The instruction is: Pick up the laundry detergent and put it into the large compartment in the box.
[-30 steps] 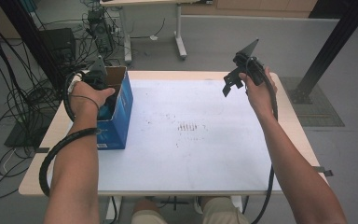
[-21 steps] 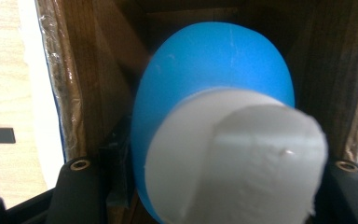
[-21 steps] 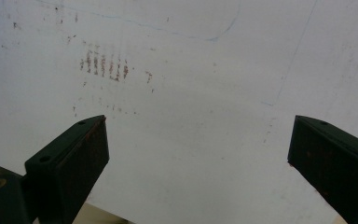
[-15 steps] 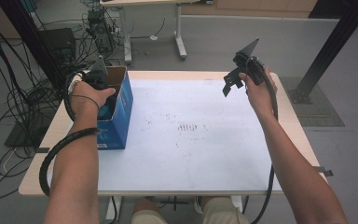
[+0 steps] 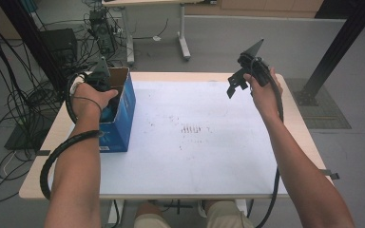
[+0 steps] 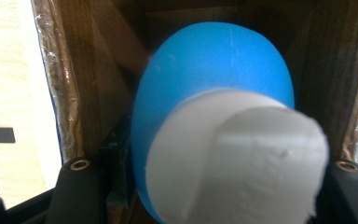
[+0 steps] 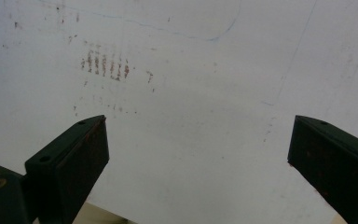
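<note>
High view: left hand-held gripper (image 5: 105,90) is down inside the blue box (image 5: 123,114) at the counter's (image 5: 209,156) 9 o'clock; right hand-held gripper (image 5: 240,78) hovers at 1 o'clock. Left gripper view: blue-and-white object (image 6: 214,126) sits between the jaws, grip can't be told; no readable writing. Right gripper view: jaws wide apart, holding nothing.

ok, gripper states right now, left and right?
Left gripper: inside the blue box, shut on a blue and white object.
Right gripper: open, holding nothing, hovering over the white table.
</note>
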`<state>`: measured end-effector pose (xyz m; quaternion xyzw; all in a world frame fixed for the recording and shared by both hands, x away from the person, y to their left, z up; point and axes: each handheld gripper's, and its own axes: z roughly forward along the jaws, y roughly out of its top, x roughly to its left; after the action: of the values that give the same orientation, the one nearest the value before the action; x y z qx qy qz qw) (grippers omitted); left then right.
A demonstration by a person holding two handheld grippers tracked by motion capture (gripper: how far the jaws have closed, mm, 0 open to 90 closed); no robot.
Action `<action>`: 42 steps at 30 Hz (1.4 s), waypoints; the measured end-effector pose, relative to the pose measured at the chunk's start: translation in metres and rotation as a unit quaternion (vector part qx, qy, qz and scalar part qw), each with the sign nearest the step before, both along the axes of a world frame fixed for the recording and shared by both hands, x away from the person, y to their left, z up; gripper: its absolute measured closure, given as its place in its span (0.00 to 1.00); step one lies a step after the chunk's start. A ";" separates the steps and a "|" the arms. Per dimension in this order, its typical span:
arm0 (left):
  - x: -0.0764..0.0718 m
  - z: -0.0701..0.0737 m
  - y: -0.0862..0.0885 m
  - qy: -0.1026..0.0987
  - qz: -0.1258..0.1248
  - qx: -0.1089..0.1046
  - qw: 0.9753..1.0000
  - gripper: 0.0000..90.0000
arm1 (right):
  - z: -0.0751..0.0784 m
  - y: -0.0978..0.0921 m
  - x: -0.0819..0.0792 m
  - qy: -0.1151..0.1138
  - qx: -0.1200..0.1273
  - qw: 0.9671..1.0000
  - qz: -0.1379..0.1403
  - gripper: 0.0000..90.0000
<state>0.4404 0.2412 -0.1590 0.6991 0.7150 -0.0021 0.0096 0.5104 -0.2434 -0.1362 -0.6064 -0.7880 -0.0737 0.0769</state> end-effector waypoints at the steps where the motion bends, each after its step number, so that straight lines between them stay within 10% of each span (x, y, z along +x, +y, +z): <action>1: 0.000 0.000 0.000 0.000 0.000 0.000 1.000 0.40 | 0.000 0.000 0.000 0.000 0.000 1.000 -0.001 0.06; 42: -0.008 0.026 -0.009 -0.020 -0.018 0.007 1.000 0.32 | 0.005 0.002 -0.006 -0.008 0.004 1.000 0.004 0.06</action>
<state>0.4321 0.2317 -0.1334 0.7115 0.7023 0.0164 0.0188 0.5041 -0.2412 -0.1313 -0.6026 -0.7905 -0.0815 0.0734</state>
